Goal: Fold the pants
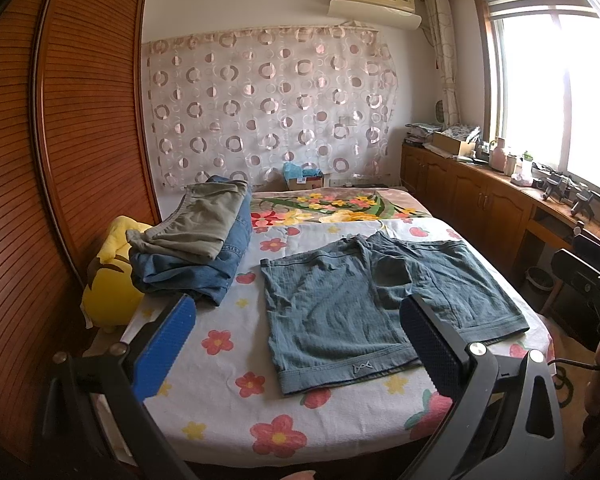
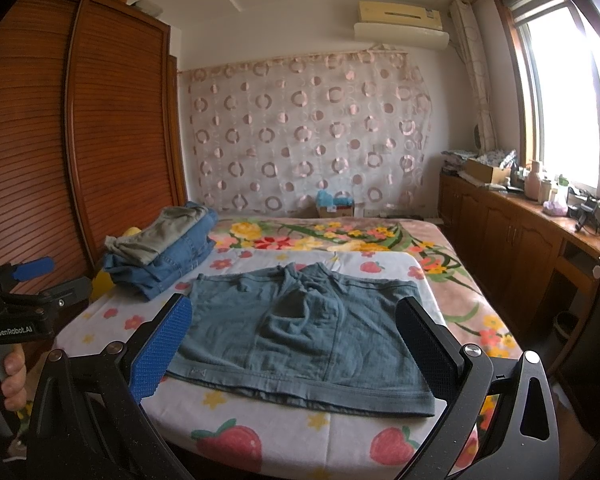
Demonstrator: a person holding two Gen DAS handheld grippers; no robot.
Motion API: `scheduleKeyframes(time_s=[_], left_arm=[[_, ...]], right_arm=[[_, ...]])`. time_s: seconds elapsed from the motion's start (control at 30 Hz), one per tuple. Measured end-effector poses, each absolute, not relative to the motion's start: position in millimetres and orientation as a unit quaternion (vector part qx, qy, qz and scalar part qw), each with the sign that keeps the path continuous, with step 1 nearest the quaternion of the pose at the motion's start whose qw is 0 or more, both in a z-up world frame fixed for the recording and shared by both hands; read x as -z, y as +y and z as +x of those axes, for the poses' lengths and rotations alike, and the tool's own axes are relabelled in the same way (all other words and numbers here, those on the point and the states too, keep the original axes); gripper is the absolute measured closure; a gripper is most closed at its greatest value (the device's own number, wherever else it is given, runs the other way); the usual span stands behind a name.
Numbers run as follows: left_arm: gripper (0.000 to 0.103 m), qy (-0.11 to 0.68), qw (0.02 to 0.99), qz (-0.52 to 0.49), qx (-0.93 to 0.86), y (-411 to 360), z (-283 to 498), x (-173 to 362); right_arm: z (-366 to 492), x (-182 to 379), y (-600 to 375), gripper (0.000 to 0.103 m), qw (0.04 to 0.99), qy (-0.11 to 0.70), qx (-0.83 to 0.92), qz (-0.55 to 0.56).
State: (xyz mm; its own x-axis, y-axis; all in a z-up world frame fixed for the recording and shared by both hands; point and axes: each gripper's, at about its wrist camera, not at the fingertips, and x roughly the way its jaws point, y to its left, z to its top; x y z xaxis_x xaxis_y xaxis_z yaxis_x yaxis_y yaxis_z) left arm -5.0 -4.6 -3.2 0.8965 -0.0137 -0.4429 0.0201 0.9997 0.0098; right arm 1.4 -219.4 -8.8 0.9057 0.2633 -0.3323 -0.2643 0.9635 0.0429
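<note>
A bed (image 1: 220, 416) in a flower-and-strawberry sheet fills the lower middle of both views, its near edge rounding off at the bottom of the frame, with a slatted wooden wardrobe (image 1: 40, 160) along the left and low cabinets (image 1: 480, 200) under the window at right. The blue-grey pants (image 1: 340, 312) lie flat and unfolded across the centre of the sheet, hems toward the near edge, with bare sheet in front and to the left. A folded stack of clothes (image 1: 196, 248) sits apart at upper left. The left gripper (image 1: 296, 344) and right gripper (image 2: 294, 348) hover at the near edge above the pants, each with jaws wide apart and holding nothing.
</note>
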Motion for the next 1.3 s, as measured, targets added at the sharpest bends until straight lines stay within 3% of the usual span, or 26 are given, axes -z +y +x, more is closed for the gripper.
scheduleKeyframes(time_s=[1.3], left_arm=[[0.000, 0.226, 0.974, 0.005, 0.007, -5.6, -4.9, 4.6]], right_arm=[[1.0, 8.8, -221.9, 0.000, 0.976, 0.170, -0.135, 0.000]])
